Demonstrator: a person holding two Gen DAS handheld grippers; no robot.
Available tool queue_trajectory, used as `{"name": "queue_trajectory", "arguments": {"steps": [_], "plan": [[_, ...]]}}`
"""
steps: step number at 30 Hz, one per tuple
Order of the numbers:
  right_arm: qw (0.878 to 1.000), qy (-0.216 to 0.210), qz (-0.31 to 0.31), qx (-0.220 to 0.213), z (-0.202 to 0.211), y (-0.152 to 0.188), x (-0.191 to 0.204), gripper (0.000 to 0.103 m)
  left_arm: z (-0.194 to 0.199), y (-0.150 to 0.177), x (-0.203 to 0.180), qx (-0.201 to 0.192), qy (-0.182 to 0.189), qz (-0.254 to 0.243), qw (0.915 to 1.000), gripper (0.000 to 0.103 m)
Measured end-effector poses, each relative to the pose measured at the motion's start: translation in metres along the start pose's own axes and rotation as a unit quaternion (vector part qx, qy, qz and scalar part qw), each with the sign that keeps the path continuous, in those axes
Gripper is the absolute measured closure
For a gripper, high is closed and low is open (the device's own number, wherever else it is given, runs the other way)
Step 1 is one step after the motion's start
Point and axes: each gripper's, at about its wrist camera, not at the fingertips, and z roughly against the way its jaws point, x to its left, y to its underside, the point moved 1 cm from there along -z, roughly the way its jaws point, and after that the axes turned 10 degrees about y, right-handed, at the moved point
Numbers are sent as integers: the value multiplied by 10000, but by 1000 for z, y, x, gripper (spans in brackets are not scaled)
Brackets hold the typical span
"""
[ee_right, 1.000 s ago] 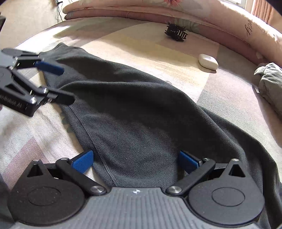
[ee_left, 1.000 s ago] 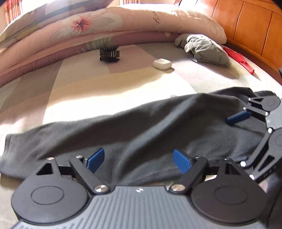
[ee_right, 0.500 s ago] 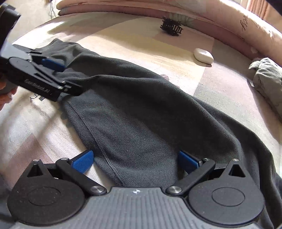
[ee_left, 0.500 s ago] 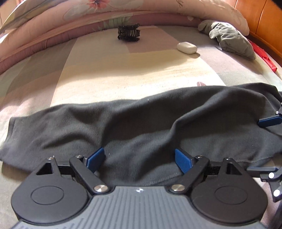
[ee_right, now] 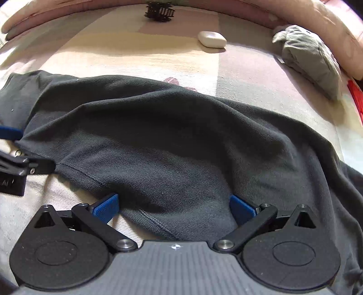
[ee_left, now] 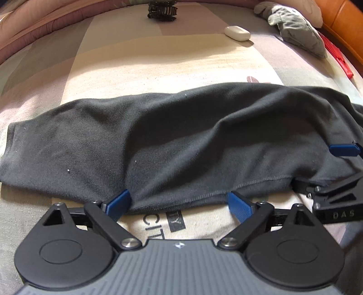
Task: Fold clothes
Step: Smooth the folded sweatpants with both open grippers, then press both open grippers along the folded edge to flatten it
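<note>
A dark grey garment (ee_left: 181, 140) lies folded in a long band across the bed; in the right wrist view the same garment (ee_right: 172, 145) fills the middle. My left gripper (ee_left: 179, 202) stands open at the garment's near hem, its blue pads spread to either side of the cloth edge. My right gripper (ee_right: 174, 204) is open too, with the hem lying between its pads. The right gripper's fingers (ee_left: 342, 149) show at the right edge of the left wrist view, and the left gripper's fingers (ee_right: 13, 133) at the left edge of the right wrist view.
A white earbud case (ee_left: 237, 33), a black hair claw (ee_left: 162, 10) and a crumpled grey-green cloth (ee_left: 295, 29) lie farther back on the striped bedsheet (ee_left: 158, 68). A red object (ee_left: 338, 56) lies by the wooden headboard at right. Pink bedding rims the far side.
Both grippers have come lower and pulled back to the garment's near hem, both turning to face it more squarely. The garment lies flatter. The jaws stayed open throughout.
</note>
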Motion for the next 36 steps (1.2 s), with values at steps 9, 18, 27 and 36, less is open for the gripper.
{"name": "queue_trajectory", "arguments": {"steps": [9,18,27,36], "plan": [[9994,116,-313,-97,7,14,0,0,34,-7,-6,80,6,929,9956,12],[9990,-287,189,-269,17,16,-16,0,37,-33,-28,-466,-789,1216,9883,12],[9897,150,-1298,-578,21,-2,-53,0,-4,-46,-23,-1178,-943,243,9883,13],[9890,739,-1121,-626,-7,-10,-12,0,-7,-4,16,-1165,-578,-53,9915,9]]}}
